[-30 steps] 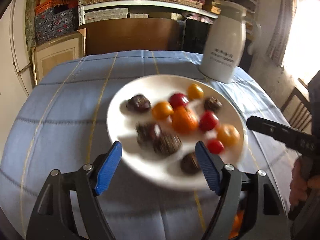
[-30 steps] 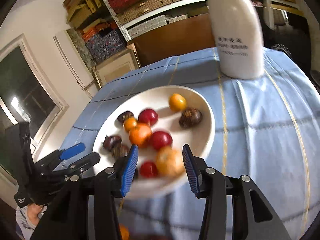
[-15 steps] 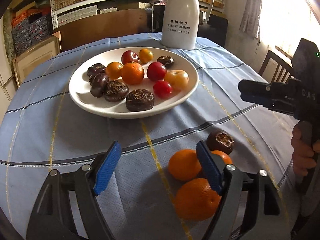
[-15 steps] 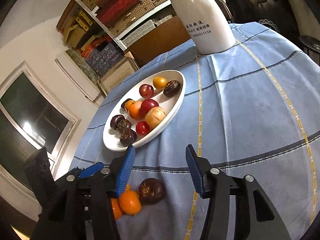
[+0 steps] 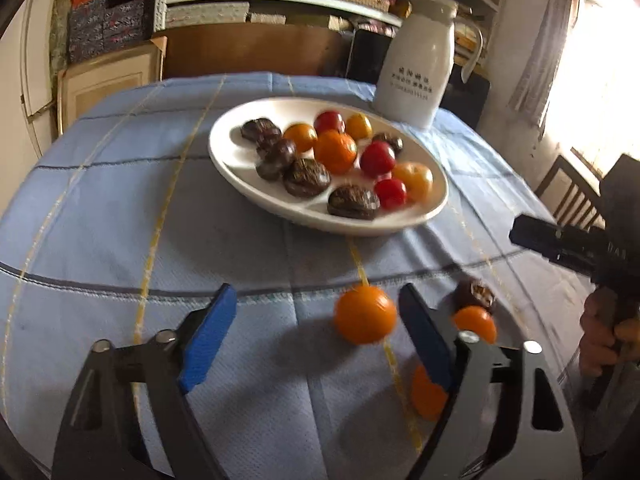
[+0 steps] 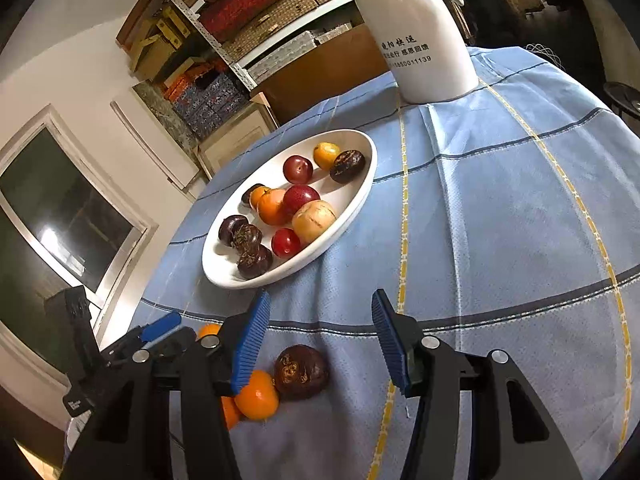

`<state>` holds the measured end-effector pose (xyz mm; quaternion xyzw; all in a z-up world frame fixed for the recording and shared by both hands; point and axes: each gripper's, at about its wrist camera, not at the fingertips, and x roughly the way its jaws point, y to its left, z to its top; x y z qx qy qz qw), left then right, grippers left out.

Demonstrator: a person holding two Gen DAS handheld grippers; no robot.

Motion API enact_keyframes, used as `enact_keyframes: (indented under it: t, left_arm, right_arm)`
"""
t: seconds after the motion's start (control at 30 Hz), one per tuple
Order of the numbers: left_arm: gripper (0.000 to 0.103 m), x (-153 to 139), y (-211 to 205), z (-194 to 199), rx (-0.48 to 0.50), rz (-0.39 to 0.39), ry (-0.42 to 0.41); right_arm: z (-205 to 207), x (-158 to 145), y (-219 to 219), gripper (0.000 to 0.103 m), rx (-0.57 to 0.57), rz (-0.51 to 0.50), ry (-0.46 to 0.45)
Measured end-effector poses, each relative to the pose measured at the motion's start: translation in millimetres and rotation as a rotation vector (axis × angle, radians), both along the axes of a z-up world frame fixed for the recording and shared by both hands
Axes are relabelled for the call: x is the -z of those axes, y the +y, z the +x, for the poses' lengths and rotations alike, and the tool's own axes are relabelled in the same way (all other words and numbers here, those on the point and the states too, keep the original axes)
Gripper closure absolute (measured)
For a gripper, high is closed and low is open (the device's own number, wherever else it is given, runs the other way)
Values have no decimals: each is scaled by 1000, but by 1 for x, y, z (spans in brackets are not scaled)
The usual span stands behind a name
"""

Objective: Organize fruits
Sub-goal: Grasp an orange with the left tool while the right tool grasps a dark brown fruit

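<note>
Left tool (image 5: 312, 328) closing, nothing gripped; plate (image 5: 240, 168) farther off — oranges (image 5: 365, 314) nearer.

A white plate (image 5: 240, 168) holds mixed fruit; 3 oranges (image 5: 365, 314) and 1 dark fruit (image 6: 301, 372) lie on cloth.

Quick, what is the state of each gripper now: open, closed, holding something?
Left gripper: fingers closing, nothing gripped; an orange lies between them.
Right gripper: open, holding nothing.
</note>
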<state>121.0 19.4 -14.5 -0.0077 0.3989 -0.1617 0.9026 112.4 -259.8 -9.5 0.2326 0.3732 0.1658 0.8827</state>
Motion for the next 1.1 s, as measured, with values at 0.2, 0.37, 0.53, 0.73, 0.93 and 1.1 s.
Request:
enact_keyframes:
  t: [0.2,0.37,0.53,0.73,0.93,1.1]
  left_arm:
    - [43,9,-18,1,62,41,21]
    - [46,13,-39,3,91,139,-7]
    - [62,12,-44,9,102,161,-15]
    - [67,12,-48,19,118,148,-11]
    - [67,17,-52,30,116,143,14]
    - [67,17,-53,34,119,143,17]
  right_arm:
    - [-1,1,1,49,-11,5,6]
    - [-2,1,8,49,-38,-19,6]
    - [-2,3,13,49,-50,-41,17]
    - [-3,4,18,51,-70,-53,23]
    - [-3,5,21,56,-81,-61,27]
    - [-2,6,22,61,-87,-63,30]
